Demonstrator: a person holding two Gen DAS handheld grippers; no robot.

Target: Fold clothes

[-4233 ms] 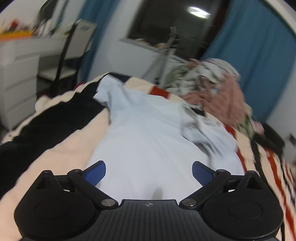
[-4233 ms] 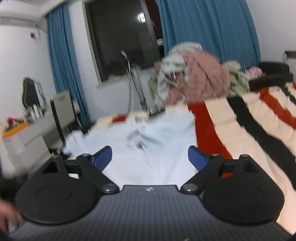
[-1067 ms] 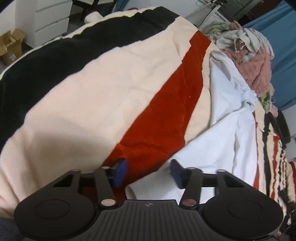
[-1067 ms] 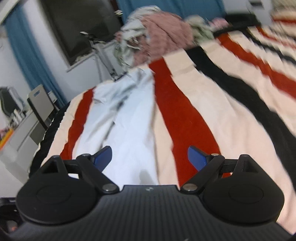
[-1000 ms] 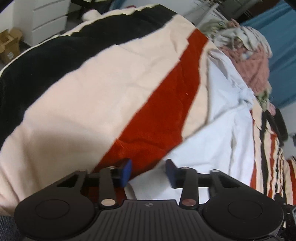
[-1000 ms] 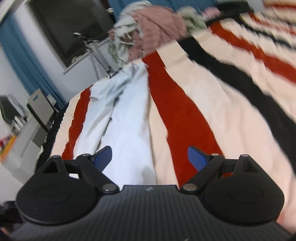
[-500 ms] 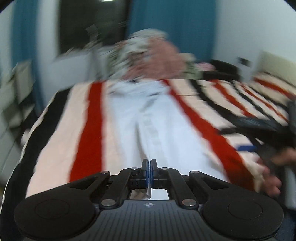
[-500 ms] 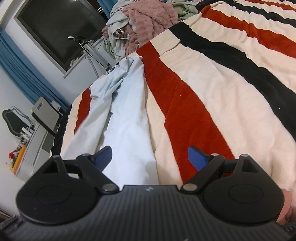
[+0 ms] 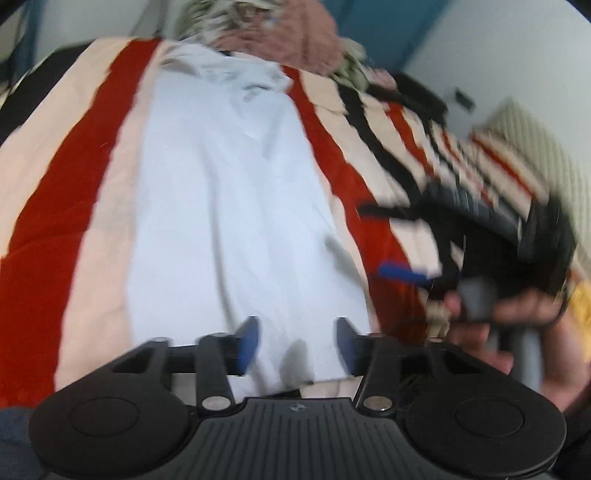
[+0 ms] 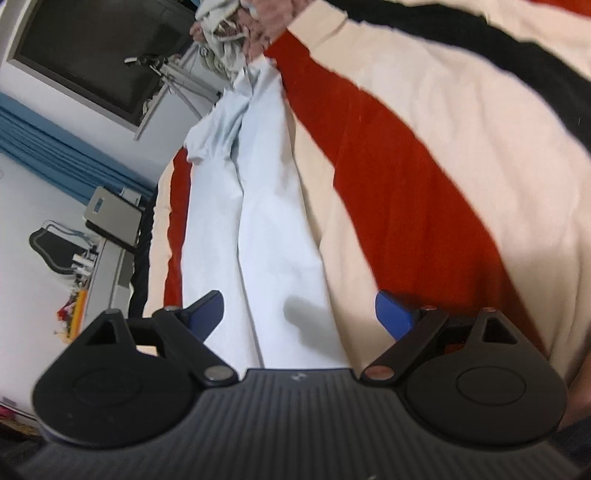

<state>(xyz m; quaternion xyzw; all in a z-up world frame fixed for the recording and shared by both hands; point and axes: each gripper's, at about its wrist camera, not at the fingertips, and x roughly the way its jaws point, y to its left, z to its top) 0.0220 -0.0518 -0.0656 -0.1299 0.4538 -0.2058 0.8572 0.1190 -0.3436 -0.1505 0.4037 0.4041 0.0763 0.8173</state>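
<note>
A pale blue garment (image 9: 229,192) lies folded lengthwise into a long strip on the striped blanket (image 9: 55,206). It also shows in the right wrist view (image 10: 266,229). My left gripper (image 9: 295,341) is open just above the garment's near end, with the cloth between its blue pads. My right gripper (image 10: 299,314) is open and empty, low over the near right edge of the same garment. It also shows blurred in the left wrist view (image 9: 476,236), held by a hand at the right.
A heap of unfolded clothes (image 9: 280,33) sits at the bed's far end, also in the right wrist view (image 10: 236,22). A white dresser (image 10: 99,280) and chair (image 10: 112,218) stand left of the bed. A dark window (image 10: 99,48) is behind.
My left gripper was shut on the garment's edge half a second ago and has opened, letting go. The right gripper has dropped closer to the garment's near end.
</note>
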